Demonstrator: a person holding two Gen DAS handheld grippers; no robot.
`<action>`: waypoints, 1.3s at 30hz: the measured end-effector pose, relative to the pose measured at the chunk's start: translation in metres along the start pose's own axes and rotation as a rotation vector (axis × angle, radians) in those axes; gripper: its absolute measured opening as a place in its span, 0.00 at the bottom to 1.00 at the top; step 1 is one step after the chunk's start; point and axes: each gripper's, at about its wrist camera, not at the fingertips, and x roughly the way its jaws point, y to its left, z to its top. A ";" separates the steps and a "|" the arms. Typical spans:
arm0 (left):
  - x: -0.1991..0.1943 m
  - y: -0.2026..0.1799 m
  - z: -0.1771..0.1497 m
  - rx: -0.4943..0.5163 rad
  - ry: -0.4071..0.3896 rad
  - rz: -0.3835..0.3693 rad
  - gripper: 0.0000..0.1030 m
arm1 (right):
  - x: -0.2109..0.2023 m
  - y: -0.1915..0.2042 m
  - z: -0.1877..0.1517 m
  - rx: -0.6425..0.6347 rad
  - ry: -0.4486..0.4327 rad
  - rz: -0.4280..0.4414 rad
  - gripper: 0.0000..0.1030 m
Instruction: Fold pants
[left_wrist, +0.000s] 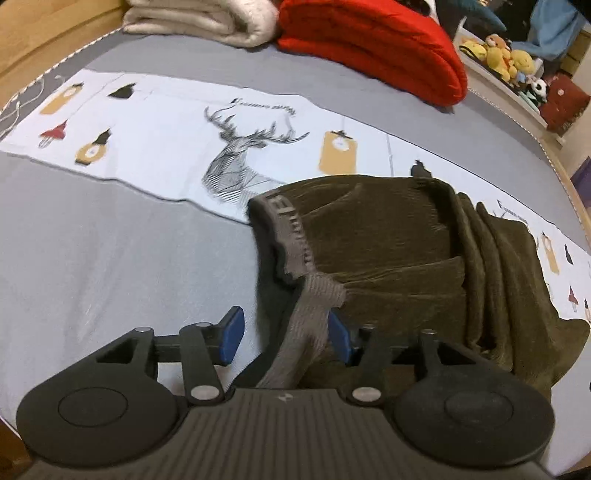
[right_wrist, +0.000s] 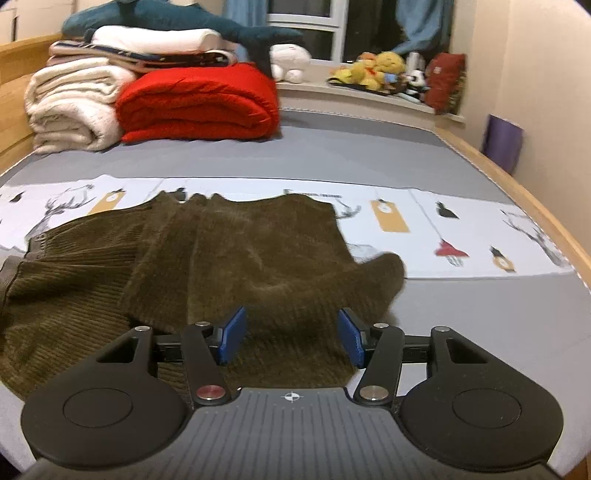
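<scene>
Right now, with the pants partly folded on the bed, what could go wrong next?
1. The grey waistband lies between the left gripper's open jaws; pulling away may snag it and undo the fold.
2. The olive corduroy pants lie bunched in ridges, so creases may get folded in.
3. The right gripper is open over the fabric and could drag it.

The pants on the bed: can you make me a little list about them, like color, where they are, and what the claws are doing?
thing: pants
color: dark olive-brown, ribbed
state: folded over, bunched layers
place: on the bed, partly over its white printed strip
waistband: grey, hanging between the left claw pads
left claw: open, not pinching
right claw: open, over the pants' near edge
behind: red blanket, cream blanket
</scene>
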 end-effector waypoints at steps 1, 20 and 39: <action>0.001 -0.010 0.001 0.012 -0.002 -0.004 0.54 | 0.001 0.003 0.004 -0.019 -0.002 0.010 0.54; 0.032 -0.098 0.022 0.237 -0.045 -0.026 0.63 | 0.139 0.111 0.043 -0.484 0.182 0.124 0.60; 0.022 -0.126 0.008 0.312 -0.054 -0.015 0.63 | 0.093 -0.143 0.022 0.031 0.266 -0.151 0.10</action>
